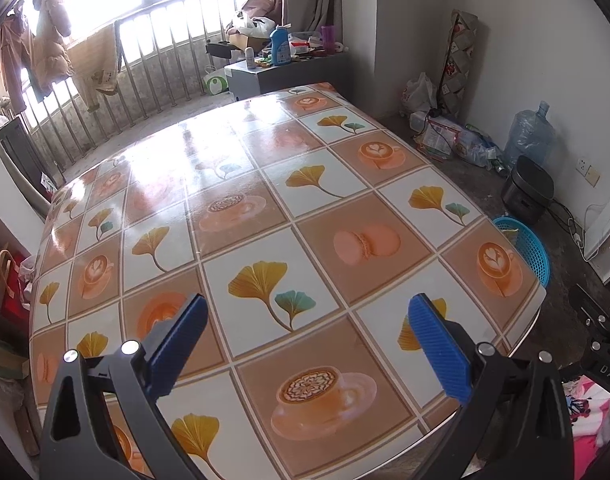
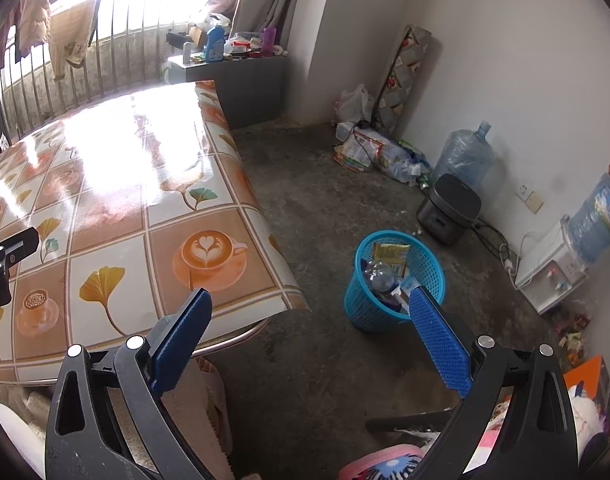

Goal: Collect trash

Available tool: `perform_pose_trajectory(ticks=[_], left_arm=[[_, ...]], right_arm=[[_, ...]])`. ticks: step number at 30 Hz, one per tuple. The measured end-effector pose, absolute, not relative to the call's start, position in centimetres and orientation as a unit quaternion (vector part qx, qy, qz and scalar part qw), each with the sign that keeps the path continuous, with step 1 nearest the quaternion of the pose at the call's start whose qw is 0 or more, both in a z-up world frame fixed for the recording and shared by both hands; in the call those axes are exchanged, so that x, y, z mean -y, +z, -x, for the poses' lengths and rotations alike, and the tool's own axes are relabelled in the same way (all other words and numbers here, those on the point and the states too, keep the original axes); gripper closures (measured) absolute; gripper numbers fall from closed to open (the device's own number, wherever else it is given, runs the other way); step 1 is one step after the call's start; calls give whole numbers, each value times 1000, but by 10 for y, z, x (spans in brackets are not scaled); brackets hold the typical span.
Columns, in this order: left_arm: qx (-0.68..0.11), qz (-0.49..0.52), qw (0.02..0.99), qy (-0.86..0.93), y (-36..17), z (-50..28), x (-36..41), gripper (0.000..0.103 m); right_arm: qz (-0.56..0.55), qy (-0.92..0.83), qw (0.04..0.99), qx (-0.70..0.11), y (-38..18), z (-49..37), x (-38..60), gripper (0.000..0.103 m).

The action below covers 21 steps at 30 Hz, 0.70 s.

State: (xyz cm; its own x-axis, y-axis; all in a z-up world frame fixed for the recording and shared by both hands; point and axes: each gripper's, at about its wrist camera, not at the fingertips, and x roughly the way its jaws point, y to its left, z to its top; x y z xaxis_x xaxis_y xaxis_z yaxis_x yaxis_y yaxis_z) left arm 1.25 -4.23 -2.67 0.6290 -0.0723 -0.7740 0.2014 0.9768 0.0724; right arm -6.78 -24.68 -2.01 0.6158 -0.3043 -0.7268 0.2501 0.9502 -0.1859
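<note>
A table [image 1: 265,184] is covered with a glossy cloth printed with coffee cups and yellow leaves. Clothes [image 1: 45,40] are hung on a railing [image 1: 161,60] before the bright window. A grey cabinet [image 2: 241,80] is crowded with bottles and small items. Against the white wall, a water jug [image 2: 463,156], a dark cooker [image 2: 449,208] and a water dispenser [image 2: 553,268] are set on the concrete floor.

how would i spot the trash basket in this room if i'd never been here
Start at the table with the patterned cloth and look at the bare concrete floor just past its near corner. The blue mesh basket stands there, upright, with a plastic bottle and a yellow packet inside. It is the only bright blue openwork container; the black cooker behind it is solid and lidded.
</note>
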Motion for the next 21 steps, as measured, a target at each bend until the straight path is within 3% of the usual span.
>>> perform_pose_trajectory(ticks=[21], left_arm=[[-426, -76, 898, -79, -26, -16, 44, 5]], right_arm=[[32, -154, 897, -413, -22, 69, 245, 8]])
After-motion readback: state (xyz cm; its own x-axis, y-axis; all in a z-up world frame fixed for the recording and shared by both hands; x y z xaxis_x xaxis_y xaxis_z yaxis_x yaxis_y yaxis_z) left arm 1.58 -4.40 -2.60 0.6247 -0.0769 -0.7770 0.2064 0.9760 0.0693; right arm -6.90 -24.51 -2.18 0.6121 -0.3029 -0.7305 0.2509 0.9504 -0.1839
